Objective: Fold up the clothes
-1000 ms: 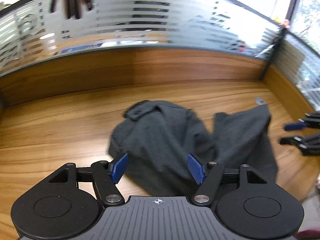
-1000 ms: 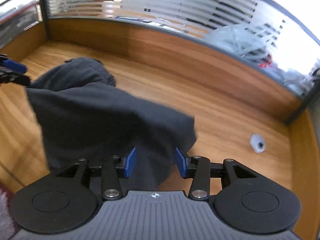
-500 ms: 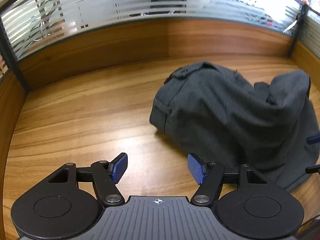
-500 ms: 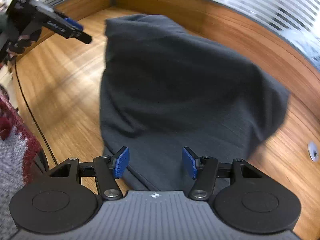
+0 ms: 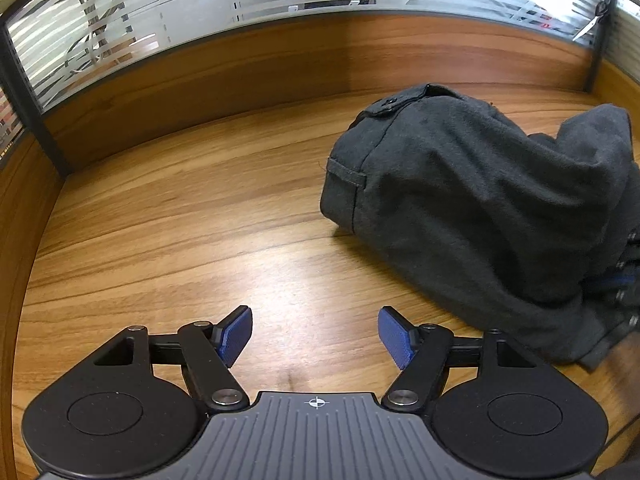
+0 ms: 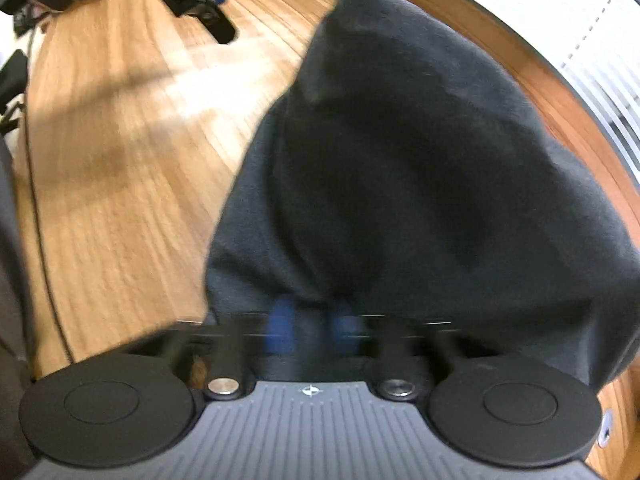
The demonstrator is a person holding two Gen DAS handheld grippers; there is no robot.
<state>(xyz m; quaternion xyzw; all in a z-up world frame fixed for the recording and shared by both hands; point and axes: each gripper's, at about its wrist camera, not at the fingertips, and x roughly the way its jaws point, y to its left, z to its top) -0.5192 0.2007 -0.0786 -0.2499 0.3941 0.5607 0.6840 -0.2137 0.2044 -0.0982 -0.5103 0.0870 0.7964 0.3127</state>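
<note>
Both grippers look the same: left gripper (image 5: pixel 315 338) and right gripper (image 6: pixel 310 326) have matte black linkage arms, blue fingertip pads, silver pivot screws, a ribbed grey centre plate with a tiny crosshair mark at 12 o'clock, and round black discs either side.

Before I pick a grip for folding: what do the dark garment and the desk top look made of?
The dark garment: charcoal woven cloth, probably matte cotton; stitched seams, a belt loop, a buttoned flap and soft slumping folds show. The desk top: wood-grain surface, likely smooth laminate or veneer; streaky grain with a soft sheen patch.
</note>
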